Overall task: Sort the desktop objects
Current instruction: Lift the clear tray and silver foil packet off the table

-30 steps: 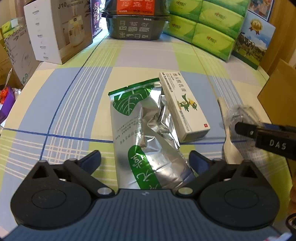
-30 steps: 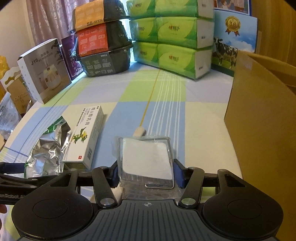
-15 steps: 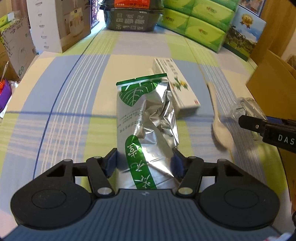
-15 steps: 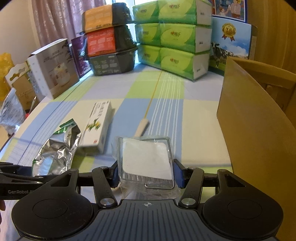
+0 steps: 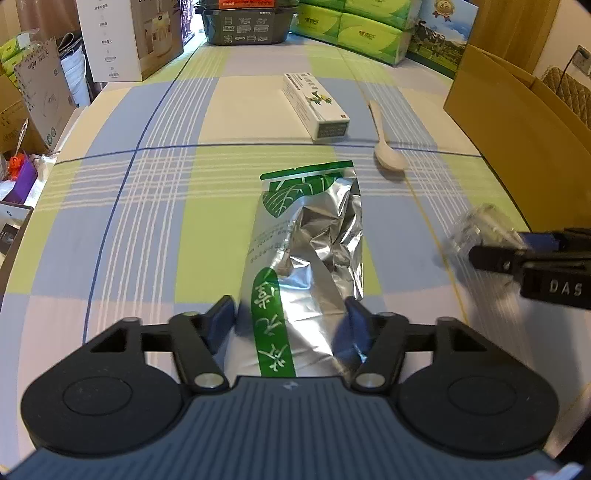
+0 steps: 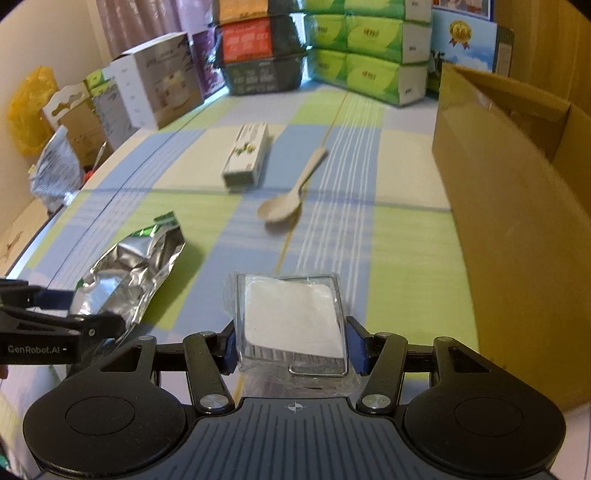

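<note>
Foil pouch (image 5: 306, 266) sits clamped in our left gripper (image 5: 291, 325), clear packet (image 6: 291, 317) in our right gripper (image 6: 291, 343), near the cardboard box (image 6: 517, 206); slick foil may slip out.

A home: checked tablecloth (image 5: 155, 229), stacked tissue packs (image 6: 369, 48), curtain (image 6: 122, 22).

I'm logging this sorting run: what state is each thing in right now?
Foil tea bag: crumpled, held in left gripper.
Clear packet: held in right gripper.
Medicine box: closed, lying flat on the table.
Spoon: lying on the table, bowl up.
Cardboard box: open at the top.
</note>
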The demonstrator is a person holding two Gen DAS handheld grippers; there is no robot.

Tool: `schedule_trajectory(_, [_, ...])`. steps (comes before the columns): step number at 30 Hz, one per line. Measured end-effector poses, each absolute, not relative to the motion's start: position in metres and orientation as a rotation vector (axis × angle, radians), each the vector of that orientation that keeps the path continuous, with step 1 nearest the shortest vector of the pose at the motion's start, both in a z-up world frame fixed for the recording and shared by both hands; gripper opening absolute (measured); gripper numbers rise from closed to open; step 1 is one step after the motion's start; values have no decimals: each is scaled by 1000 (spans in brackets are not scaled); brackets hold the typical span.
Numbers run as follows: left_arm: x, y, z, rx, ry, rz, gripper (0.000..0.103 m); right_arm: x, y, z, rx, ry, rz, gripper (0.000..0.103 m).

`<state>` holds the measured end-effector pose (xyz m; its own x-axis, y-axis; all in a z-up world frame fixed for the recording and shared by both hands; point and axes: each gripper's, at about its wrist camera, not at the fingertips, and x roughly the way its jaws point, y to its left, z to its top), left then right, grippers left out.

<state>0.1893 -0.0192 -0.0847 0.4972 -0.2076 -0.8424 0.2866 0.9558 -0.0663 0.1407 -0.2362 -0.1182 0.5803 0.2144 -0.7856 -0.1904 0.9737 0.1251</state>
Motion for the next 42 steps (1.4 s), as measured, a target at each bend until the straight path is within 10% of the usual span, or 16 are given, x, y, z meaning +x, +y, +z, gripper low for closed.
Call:
schedule_trajectory(6, [194, -15, -87, 65, 1008, -307, 79, 140, -234, -125, 8, 923, 238, 84])
schedule_trajectory(14, [202, -18, -87, 58, 995, -315, 83, 154, -228, -134, -8, 925, 242, 83])
schedule_trajectory(17, [205, -20, -90, 64, 999, -313, 84, 155, -225, -135, -30, 928, 236, 58])
schedule_trajectory(32, [223, -48, -106, 209, 1036, -310, 94, 156, -233, -130, 1, 922, 226, 57])
schedule_trajectory(42, [226, -37, -95, 137, 1025, -310, 48, 155, -239, -123, 32, 896, 229, 57])
